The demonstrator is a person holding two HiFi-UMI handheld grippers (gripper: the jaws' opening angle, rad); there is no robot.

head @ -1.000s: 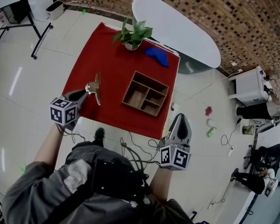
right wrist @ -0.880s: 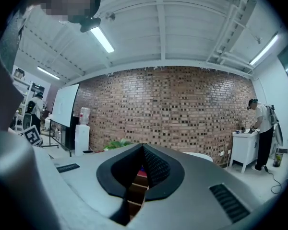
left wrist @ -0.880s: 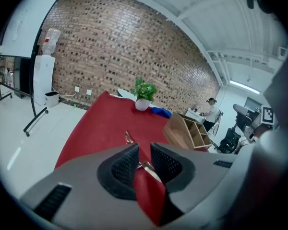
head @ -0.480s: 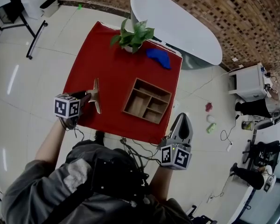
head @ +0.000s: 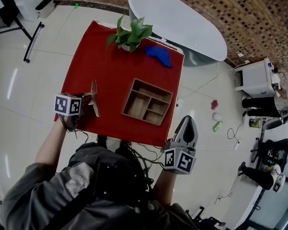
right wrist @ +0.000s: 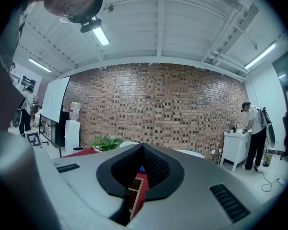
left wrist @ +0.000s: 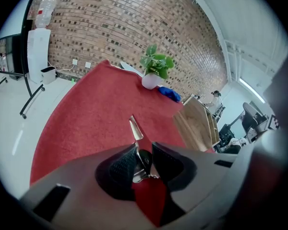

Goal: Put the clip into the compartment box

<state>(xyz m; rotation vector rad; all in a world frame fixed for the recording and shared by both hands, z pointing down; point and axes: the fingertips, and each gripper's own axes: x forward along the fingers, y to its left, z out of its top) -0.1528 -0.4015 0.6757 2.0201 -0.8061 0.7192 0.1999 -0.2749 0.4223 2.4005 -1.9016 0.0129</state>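
Pinching the clip (head: pixel 93 98) by its tail in the left gripper (left wrist: pixel 143 159), presumably bound for the compartment box (head: pixel 153 87); holding the closed, empty right gripper (right wrist: pixel 143 171) clear.

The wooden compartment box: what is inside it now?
The head view shows only bare wood in the wooden compartment box. Its walls hide thin strips of its floor. The metal clip is outside, held in the left hand-held gripper.

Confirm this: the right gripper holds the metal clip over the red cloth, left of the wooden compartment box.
Wrong gripper. The left gripper holds the metal clip over the red cloth, left of the wooden compartment box. The left gripper view shows its jaws shut on the clip.
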